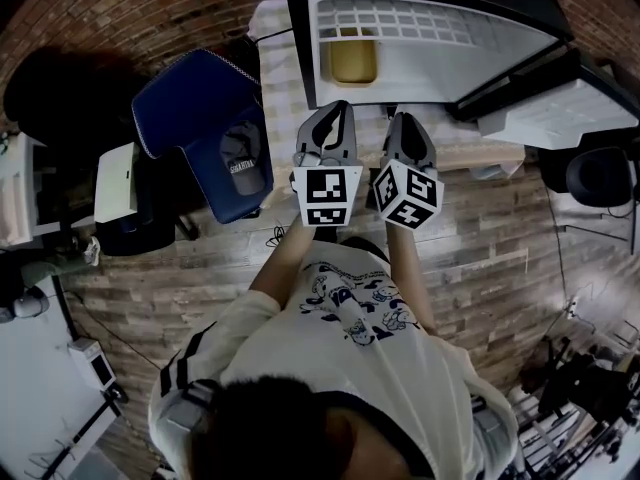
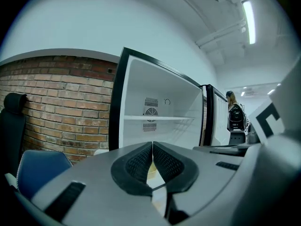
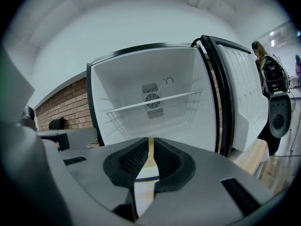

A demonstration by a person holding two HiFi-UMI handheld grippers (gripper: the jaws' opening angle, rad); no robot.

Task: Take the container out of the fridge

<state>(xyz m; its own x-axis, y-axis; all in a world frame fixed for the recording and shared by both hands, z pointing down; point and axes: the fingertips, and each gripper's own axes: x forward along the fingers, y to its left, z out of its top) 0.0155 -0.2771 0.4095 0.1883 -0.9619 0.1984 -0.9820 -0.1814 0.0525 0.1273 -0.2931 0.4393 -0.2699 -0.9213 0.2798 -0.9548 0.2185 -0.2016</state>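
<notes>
The fridge (image 1: 430,43) stands open in front of me, its door (image 1: 560,108) swung to the right. A yellowish container (image 1: 352,60) sits inside at the lower left. My left gripper (image 1: 335,118) is just in front of it, fingertips touching, shut on nothing. My right gripper (image 1: 405,133) hovers beside it to the right. In the left gripper view the left gripper (image 2: 153,145) points at the fridge's white interior (image 2: 164,98). In the right gripper view the right gripper (image 3: 150,142) stands open by a narrow slit, and a yellowish strip shows through it.
A blue chair (image 1: 205,128) with a cap on it stands left of the fridge, against the brick wall (image 2: 51,102). A wire shelf (image 3: 155,101) crosses the fridge's upper part. Behind the door, far right, stands a person (image 3: 262,60). The fridge rests on a wooden table (image 1: 470,156).
</notes>
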